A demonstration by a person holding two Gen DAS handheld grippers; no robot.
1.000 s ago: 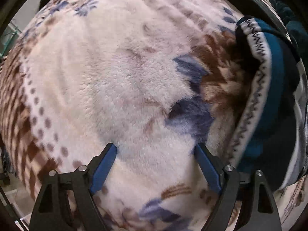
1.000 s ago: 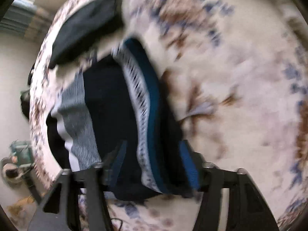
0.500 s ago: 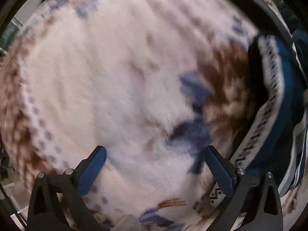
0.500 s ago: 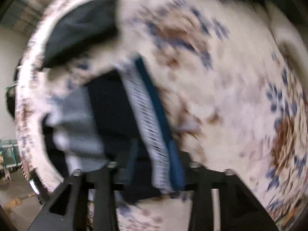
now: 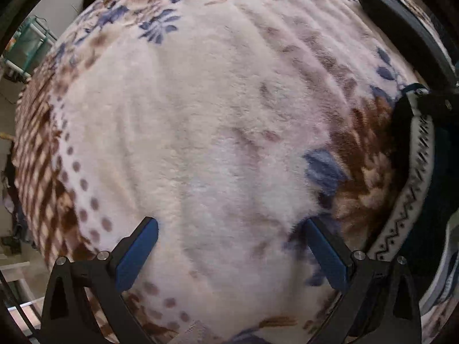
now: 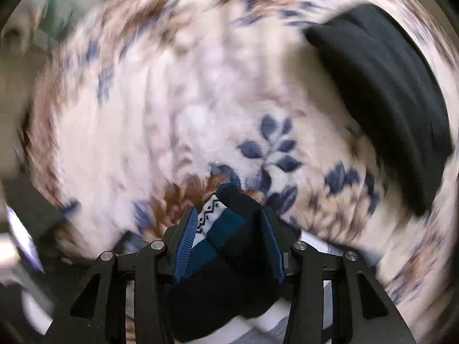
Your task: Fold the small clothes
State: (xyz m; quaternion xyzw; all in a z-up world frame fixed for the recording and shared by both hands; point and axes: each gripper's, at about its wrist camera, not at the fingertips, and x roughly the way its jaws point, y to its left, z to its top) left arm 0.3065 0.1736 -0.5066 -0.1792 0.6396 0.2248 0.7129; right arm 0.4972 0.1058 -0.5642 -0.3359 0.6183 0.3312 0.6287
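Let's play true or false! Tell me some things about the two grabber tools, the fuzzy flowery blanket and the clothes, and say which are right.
1. The right tool is clamped on a dark blue patterned knit garment. True.
2. The left tool holds a sock. False: it is open, holding nothing.
3. The fuzzy flowery blanket is plain green. False: cream, with blue and brown flowers.
4. A folded black cloth lies on the blanket. True.
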